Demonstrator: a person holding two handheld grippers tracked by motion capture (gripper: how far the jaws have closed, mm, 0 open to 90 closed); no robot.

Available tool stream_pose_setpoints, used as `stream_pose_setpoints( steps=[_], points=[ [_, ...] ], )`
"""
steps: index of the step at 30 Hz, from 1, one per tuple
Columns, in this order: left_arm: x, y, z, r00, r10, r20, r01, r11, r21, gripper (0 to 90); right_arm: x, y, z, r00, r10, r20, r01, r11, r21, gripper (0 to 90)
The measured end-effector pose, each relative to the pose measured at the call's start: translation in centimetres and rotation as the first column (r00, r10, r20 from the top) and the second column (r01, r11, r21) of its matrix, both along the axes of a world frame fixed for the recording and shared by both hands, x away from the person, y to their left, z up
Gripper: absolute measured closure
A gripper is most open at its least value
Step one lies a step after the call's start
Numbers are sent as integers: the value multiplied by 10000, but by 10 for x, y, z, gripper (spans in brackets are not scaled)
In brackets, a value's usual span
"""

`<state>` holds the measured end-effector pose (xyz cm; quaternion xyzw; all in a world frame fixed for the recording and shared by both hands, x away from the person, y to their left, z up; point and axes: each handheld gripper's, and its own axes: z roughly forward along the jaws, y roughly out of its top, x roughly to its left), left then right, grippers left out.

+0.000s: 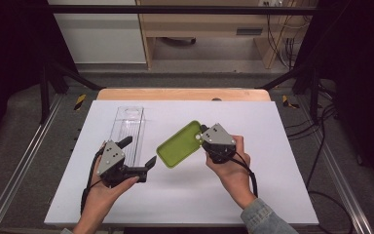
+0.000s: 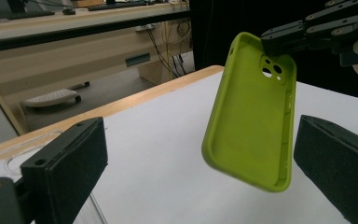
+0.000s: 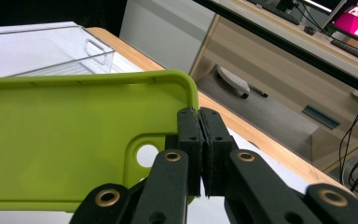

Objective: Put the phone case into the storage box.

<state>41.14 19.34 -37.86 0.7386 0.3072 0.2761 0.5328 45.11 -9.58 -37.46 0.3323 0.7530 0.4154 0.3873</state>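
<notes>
- High view: the right gripper (image 1: pixel 203 137) grips a green phone case (image 1: pixel 179 144) by its camera-hole corner and holds it above the white desk (image 1: pixel 185 195), just right of a clear plastic box (image 1: pixel 127 131) that lies lengthwise on the desk. The left gripper (image 1: pixel 139 155) sits released, one jaw over the box's near end and the other pointing at the case's lower end, close to it but apart. From here the case looks nearly flat.
- Left gripper view: the case (image 2: pixel 251 112) shows its hollow inside and raised rim, hanging tilted in the air between the two wide-apart jaws without touching either. The right gripper (image 2: pixel 279 39) pinches its top edge beside the camera cutout. A strip of the box (image 2: pixel 28 154) appears behind the left jaw.
- Right gripper view: the jaws are clenched together on the case's (image 3: pixel 74 140) rim right at the rounded corner, next to a round hole. The box (image 3: pixel 51 56) stands behind the case, open and see-through, with a slot handle in its end wall.
</notes>
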Motion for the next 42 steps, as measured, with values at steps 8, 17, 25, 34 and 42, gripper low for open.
stream_pose_setpoints(
  steps=[8,17,25,34,42],
  points=[
    [7,-1,8,10000,18,72,-20,9997,224,35,-4,9,-3,10000,-5,78,3,9996,267,883],
    [11,0,11,9999,127,57,-129,9989,446,70,-9,16,-6,9996,20,264,-29,9994,343,883],
    [13,-2,14,10000,31,69,-35,9985,551,106,-10,22,-9,9996,77,283,-86,9994,336,883],
    [12,-8,18,9997,-181,139,166,9950,984,256,-13,26,-13,9993,128,355,-140,9993,337,883],
    [16,-17,17,9988,-476,-118,488,9880,1465,365,-17,31,-13,9980,240,579,-251,9995,196,883]
  ],
)
